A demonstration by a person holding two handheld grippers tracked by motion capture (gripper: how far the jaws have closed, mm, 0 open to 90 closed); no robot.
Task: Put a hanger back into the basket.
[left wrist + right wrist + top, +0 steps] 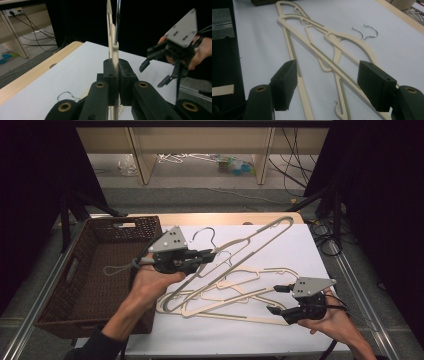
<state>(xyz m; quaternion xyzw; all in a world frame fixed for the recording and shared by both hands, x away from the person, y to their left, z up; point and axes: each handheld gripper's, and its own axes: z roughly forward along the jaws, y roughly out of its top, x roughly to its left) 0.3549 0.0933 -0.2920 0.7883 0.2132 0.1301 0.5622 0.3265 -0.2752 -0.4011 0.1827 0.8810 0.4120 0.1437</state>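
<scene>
A brown wicker basket (65,285) sits at the left of the table, its near right corner just beside the person's left forearm, and nothing lies inside it that can be made out. On the floor beyond the far edge are dark cables (292,165), scattered clutter and pale table legs. A white sheet (300,250) covers the wooden table (210,218), and nothing stands between the grippers and the hangers.

One cream hanger (240,247) is lifted, slanting from the near left up toward the far right, its metal hook (205,236) by the gripper. At least two more cream hangers (227,302) lie overlapping on the sheet near the middle; in the right gripper view two metal hooks (365,31) show at their far end, though the exact count of the pile cannot be told.

The left gripper (207,256) is raised above the sheet at the basket's right edge, pointing right, and its jaws are clenched on the lifted hanger's neck just below the hook. The right gripper (280,299) hovers low at the near right, pointing left toward the pile, with its jaws spread apart, holding nothing, and the flat hangers lie on the sheet beyond them
</scene>
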